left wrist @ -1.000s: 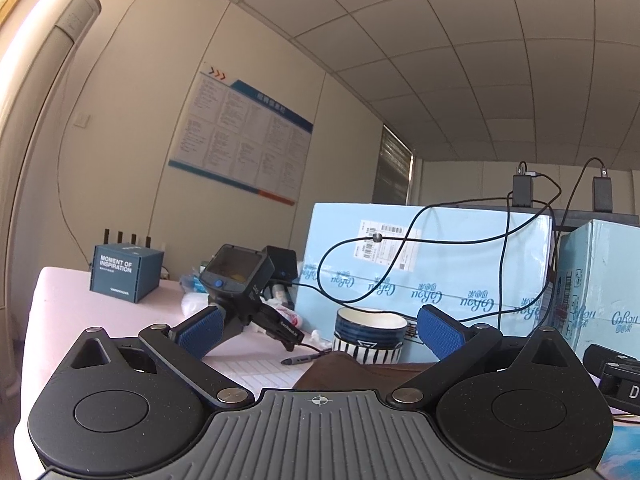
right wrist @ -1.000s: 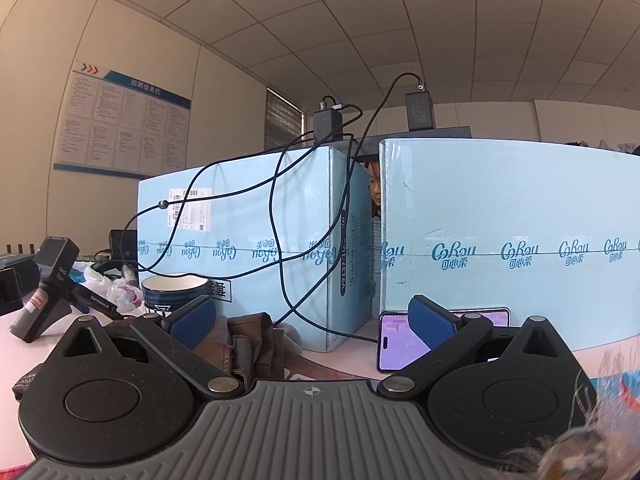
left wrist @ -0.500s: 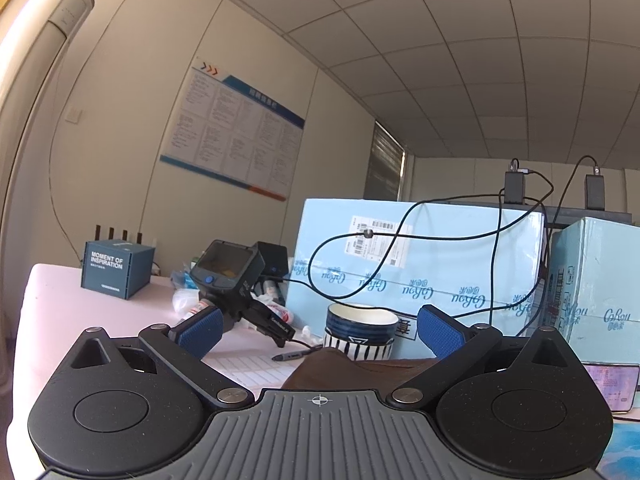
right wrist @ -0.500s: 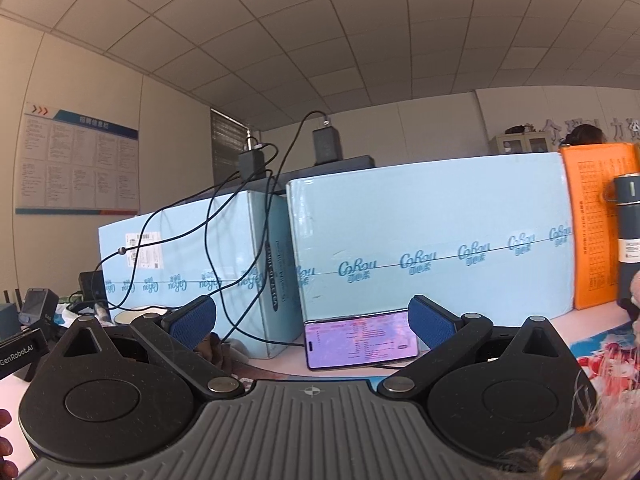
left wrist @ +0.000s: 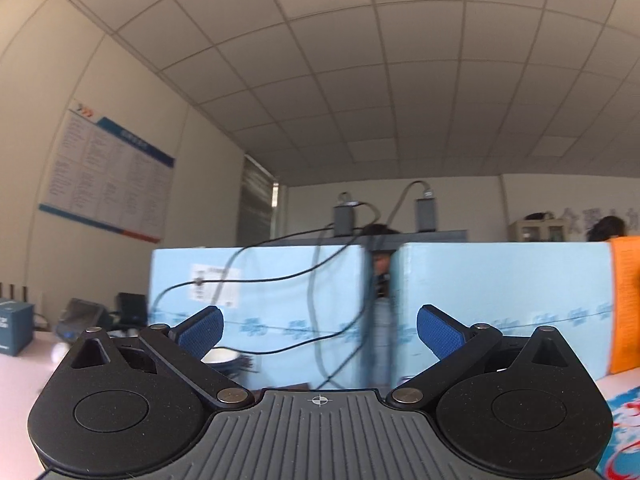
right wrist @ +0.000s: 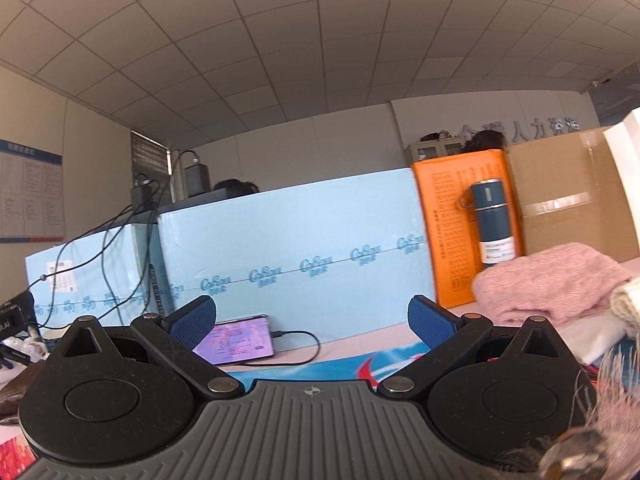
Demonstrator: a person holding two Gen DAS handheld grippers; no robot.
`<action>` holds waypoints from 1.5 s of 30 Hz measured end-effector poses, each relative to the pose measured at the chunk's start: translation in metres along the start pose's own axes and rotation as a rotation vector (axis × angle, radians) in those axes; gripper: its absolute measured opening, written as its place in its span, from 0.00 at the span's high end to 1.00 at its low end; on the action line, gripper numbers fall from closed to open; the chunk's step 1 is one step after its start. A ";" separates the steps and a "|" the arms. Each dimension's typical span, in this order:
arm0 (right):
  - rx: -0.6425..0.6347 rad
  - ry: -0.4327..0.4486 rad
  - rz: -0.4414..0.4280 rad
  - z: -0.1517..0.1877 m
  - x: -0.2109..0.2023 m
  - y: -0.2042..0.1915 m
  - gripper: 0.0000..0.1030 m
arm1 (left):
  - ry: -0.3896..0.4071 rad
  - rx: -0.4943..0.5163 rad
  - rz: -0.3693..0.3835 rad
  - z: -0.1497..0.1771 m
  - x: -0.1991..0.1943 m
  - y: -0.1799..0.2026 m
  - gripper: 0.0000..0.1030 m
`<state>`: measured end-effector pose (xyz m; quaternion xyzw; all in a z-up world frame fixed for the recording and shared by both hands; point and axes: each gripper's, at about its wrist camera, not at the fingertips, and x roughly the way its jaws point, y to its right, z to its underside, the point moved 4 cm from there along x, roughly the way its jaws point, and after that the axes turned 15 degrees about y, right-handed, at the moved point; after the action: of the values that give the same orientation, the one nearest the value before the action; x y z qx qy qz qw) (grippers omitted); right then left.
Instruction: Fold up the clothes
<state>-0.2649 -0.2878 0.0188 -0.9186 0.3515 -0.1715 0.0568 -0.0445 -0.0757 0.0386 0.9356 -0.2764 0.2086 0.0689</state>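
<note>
- Left gripper [left wrist: 319, 330]: jaws spread wide, blue pads [left wrist: 202, 330] apart, nothing between them; aimed level at light blue boxes [left wrist: 260, 292], view blurred.
- Right gripper [right wrist: 311, 320]: jaws likewise wide apart, holding nothing.
- Pink knitted garment [right wrist: 548, 286]: bunched heap at right of right wrist view, on pink table [right wrist: 360, 338], just in front of orange box [right wrist: 464, 224]; cream knit edge [right wrist: 626, 304] touching its right side. Well clear of both grippers.
- Brown garment [right wrist: 12, 390]: only a sliver visible at far left of right wrist view, low beside gripper body.
- Bowl [left wrist: 220, 358]: white inside, partly hidden behind left pad; contents cannot be told.
- Blue flask [right wrist: 490, 226]: upright, cap on, against orange box; contents hidden.
- Cardboard box [right wrist: 568, 196]: taped shut, right of orange box.
- Phone [right wrist: 240, 338]: screen lit, leaning against light blue box, cable [right wrist: 300, 346] plugged in.
- Dark blue small box [left wrist: 14, 332]: closed, at far left on table.
</note>
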 end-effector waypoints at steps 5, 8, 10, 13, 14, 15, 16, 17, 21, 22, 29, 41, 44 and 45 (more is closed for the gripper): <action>0.010 -0.028 0.130 -0.007 -0.010 0.058 0.00 | -0.153 -0.191 0.281 -0.004 0.020 0.055 0.00; 0.011 -0.047 0.219 -0.012 -0.011 0.095 0.00 | -0.292 -0.319 0.418 0.005 0.038 0.090 0.00; 0.008 -0.055 0.275 -0.016 -0.011 0.119 0.00 | -0.386 -0.421 0.498 0.013 0.051 0.114 0.00; 0.012 -0.055 0.338 -0.024 -0.007 0.155 0.00 | -0.479 -0.552 0.602 0.026 0.068 0.152 0.00; 0.016 -0.054 0.356 -0.026 -0.005 0.167 0.00 | -0.493 -0.587 0.634 0.030 0.072 0.166 0.00; 0.027 -0.057 0.374 -0.029 -0.001 0.178 0.00 | -0.511 -0.622 0.672 0.034 0.075 0.180 0.00; 0.040 -0.059 0.391 -0.031 0.003 0.189 0.00 | -0.529 -0.657 0.710 0.038 0.077 0.194 0.00; 0.061 -0.065 0.407 -0.032 0.009 0.201 0.00 | -0.546 -0.692 0.748 0.043 0.079 0.208 0.00; 0.159 -0.114 0.439 -0.034 0.039 0.241 0.00 | -0.673 -0.790 0.809 0.071 0.088 0.262 0.00; 0.185 -0.120 0.441 -0.034 0.046 0.249 0.00 | -0.719 -0.813 0.810 0.079 0.089 0.277 0.00; 0.322 -0.126 0.465 -0.031 0.083 0.302 0.00 | -0.892 -0.908 0.841 0.131 0.099 0.347 0.00; 0.273 -0.197 0.519 0.018 0.140 0.329 0.03 | -0.930 -0.809 0.838 0.161 0.090 0.425 0.00; 0.226 -0.183 0.477 0.024 0.138 0.320 0.18 | -0.906 -0.805 0.845 0.161 0.088 0.432 0.00; 0.212 -0.174 0.468 0.024 0.138 0.317 0.22 | -0.900 -0.799 0.846 0.161 0.087 0.432 0.00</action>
<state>-0.3596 -0.6168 -0.0371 -0.8126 0.5281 -0.1100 0.2208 -0.1576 -0.5197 -0.0634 0.6476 -0.6703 -0.3036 0.1978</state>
